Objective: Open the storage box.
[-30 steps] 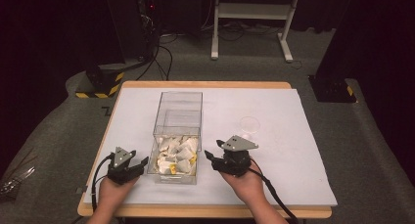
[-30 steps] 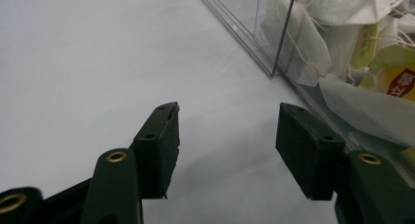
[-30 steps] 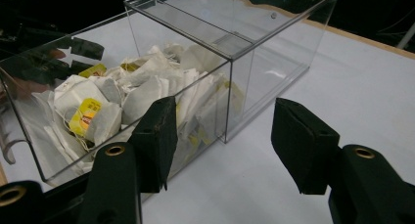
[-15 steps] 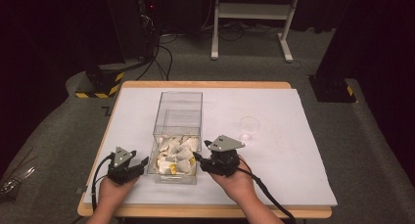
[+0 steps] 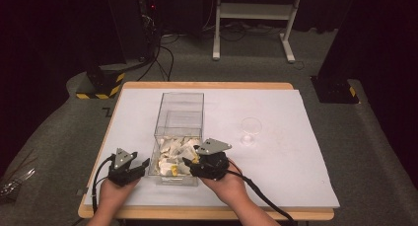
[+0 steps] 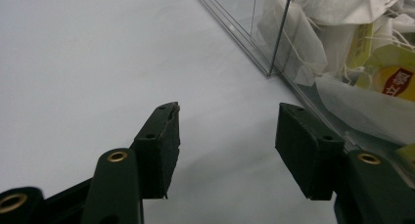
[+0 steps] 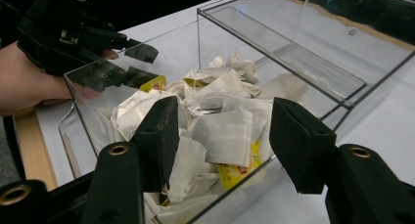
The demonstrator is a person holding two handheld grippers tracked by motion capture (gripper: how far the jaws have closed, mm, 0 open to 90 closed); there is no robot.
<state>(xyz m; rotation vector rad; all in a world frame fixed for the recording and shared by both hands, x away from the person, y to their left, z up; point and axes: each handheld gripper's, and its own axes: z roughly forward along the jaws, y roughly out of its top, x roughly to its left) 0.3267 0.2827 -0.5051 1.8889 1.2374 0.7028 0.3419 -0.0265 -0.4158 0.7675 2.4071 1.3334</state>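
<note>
Lying in the clear box, tea bags sit just beyond the open, empty right claw.

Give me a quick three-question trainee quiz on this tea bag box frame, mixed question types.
1. True or false: the right gripper holds a tea bag between its jaws.
2. Which compartment of the clear box holds the tea bags: A) the one nearer the person, B) the farther one?
3. What stands on the white table cover to the right of the box?

Key
1. False: its jaws stand open over the near compartment, with nothing between them.
2. A; the farther compartment looks empty.
3. A small clear glass, upright, apart from the box. The left gripper rests open at the box's other side.
</note>
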